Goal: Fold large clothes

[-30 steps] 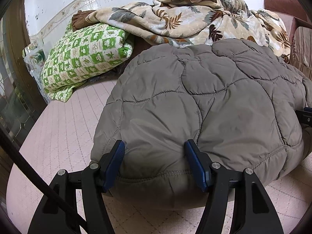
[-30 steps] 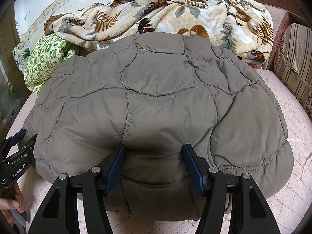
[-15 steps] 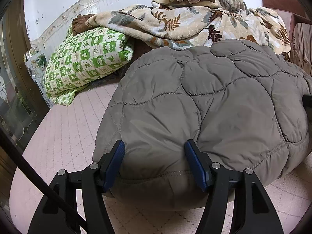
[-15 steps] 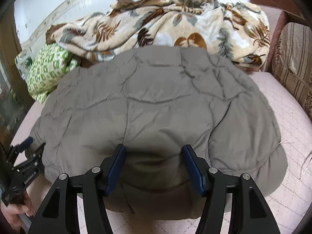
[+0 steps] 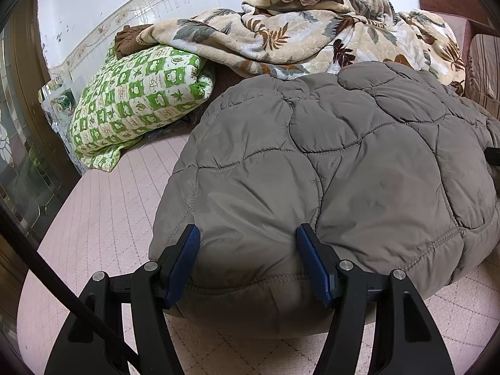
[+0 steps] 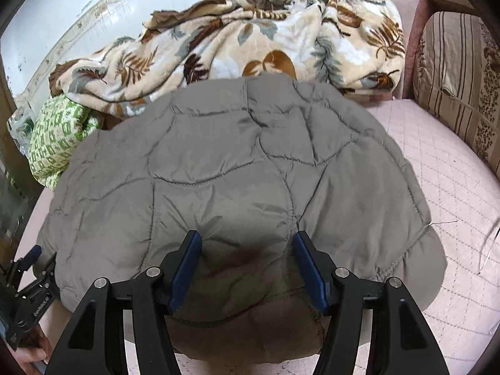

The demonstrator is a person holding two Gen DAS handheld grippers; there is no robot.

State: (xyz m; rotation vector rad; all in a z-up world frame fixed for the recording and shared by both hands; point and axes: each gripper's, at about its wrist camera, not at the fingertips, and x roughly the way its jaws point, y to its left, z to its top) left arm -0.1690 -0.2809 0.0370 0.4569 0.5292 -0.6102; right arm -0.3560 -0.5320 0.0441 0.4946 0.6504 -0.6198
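Observation:
A grey-brown quilted puffer jacket (image 5: 328,181) lies folded in a thick bundle on the pink quilted bed (image 5: 103,218); it also fills the right wrist view (image 6: 237,175). My left gripper (image 5: 248,262) is open, its blue pads straddling the near left edge of the bundle. My right gripper (image 6: 247,265) is open and straddles the near middle edge. The left gripper (image 6: 34,268) also shows at the far left of the right wrist view, beside the jacket's left edge.
A leaf-print blanket (image 6: 237,37) is heaped at the back against the white wall. A green checked quilt (image 5: 137,100) lies back left. A striped cushion (image 6: 459,75) and sofa arm stand at the right. Bare pink mattress (image 6: 453,172) shows right of the jacket.
Both grippers have drawn back and risen slightly; the jacket looks a little farther away and more bed shows. Jaws stay open. The jacket has not moved.

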